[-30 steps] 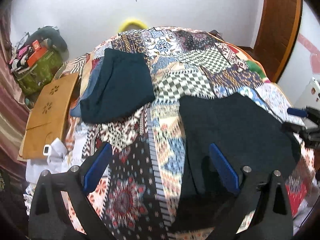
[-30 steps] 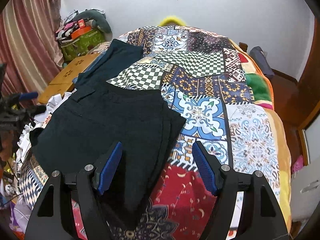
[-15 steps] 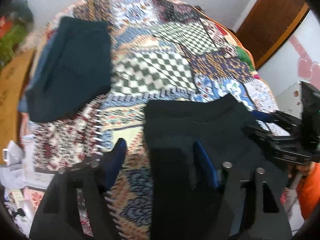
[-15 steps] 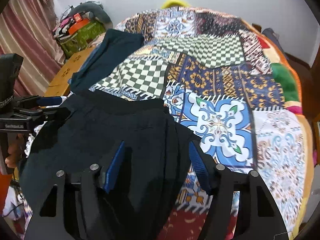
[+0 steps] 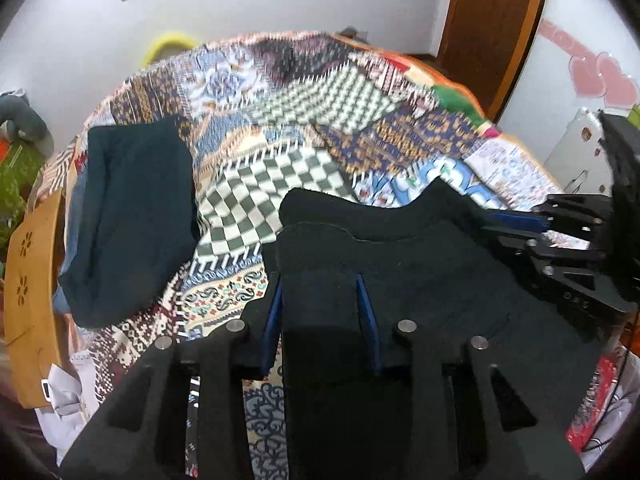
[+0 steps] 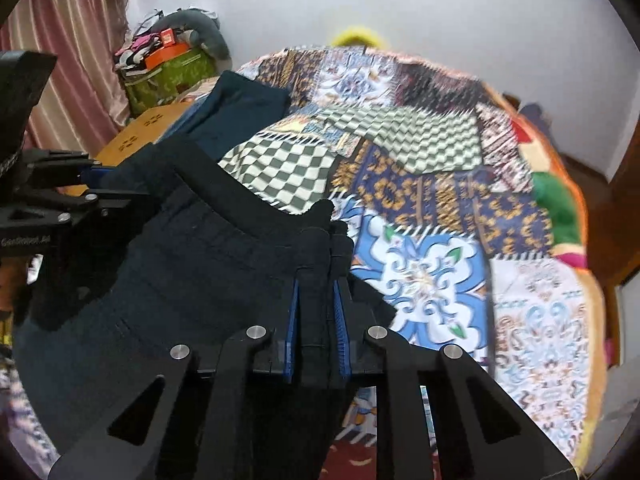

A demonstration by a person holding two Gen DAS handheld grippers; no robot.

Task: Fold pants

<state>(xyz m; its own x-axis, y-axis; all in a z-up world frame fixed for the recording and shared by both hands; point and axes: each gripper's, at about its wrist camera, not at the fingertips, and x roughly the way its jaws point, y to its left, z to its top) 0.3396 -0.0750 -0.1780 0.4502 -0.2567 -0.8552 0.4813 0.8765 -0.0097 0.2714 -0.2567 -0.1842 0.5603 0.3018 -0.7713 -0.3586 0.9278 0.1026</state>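
We see the black pants (image 5: pixel 420 280) spread on the near half of the patchwork quilt (image 5: pixel 280 184), waistband edge arched toward 12 o'clock. The left wrist view shows their broad flat front and, at 9 o'clock, a second folded dark garment (image 5: pixel 132 216) lying apart on the quilt. The right wrist view gives us something the other does not: the pants' right edge bunched into stacked folds (image 6: pixel 324 240) that rise between the pads.

Left gripper (image 5: pixel 320 312): its jaws are closing, the blue pads stand on either side of a strip of pants fabric at the left edge, and we cannot tell whether they press it yet. Right gripper (image 6: pixel 318 316): also closing, jaws nearly together, blue pads clenched on the bunched right edge of the pants. Each view catches the other tool at its side: the right gripper sits at 3 o'clock in the left view, the left gripper at 9 o'clock in the right view, both at the pants' outer edges.

Around them, the quilt lies open from 12 to 2 o'clock, checkered patch (image 6: pixel 280 164) just beyond the waistband. A wooden board (image 5: pixel 32 280) lies along the bed's left edge, a wooden door (image 5: pixel 492 20) stands past the far right corner, and white wall (image 6: pixel 480 12) backs the bed.
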